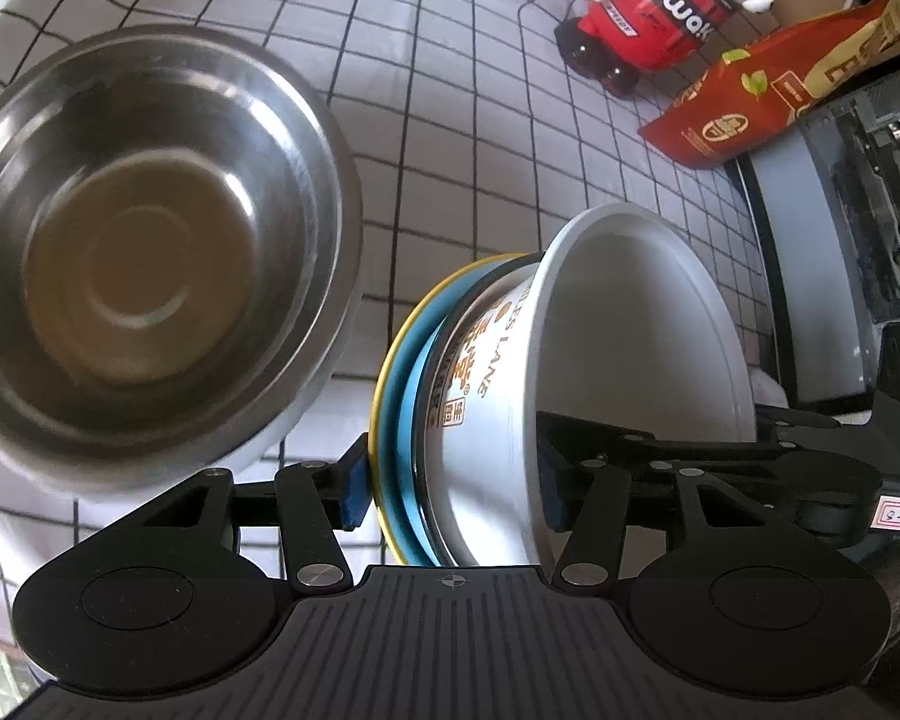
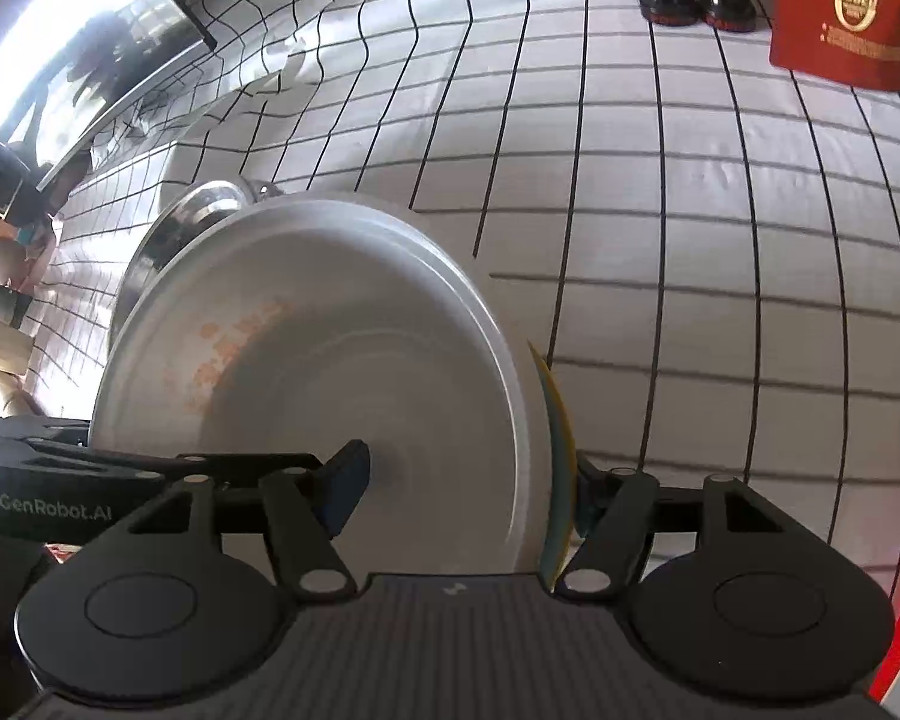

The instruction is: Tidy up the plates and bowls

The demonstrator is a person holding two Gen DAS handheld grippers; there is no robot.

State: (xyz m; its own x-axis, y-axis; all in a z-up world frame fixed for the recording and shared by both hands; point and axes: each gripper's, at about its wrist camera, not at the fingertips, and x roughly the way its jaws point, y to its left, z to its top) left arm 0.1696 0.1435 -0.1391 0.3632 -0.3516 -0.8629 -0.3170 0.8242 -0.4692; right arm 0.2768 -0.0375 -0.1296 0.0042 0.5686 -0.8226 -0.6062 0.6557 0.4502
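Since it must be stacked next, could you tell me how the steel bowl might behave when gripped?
The steel bowl looks polished, so probably slippery. Its thin wall suggests it is stiff and light. Its flat base should keep it from tipping on the checked cloth.

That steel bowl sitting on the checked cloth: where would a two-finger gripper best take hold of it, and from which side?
Probably by the rim. The steel bowl rests upright with its mouth open to the top, and its round body looks too wide to span. One finger inside and one outside the thin wall, coming from above, should pinch it. The near edge by the left gripper looks handiest, away from the white bowl.
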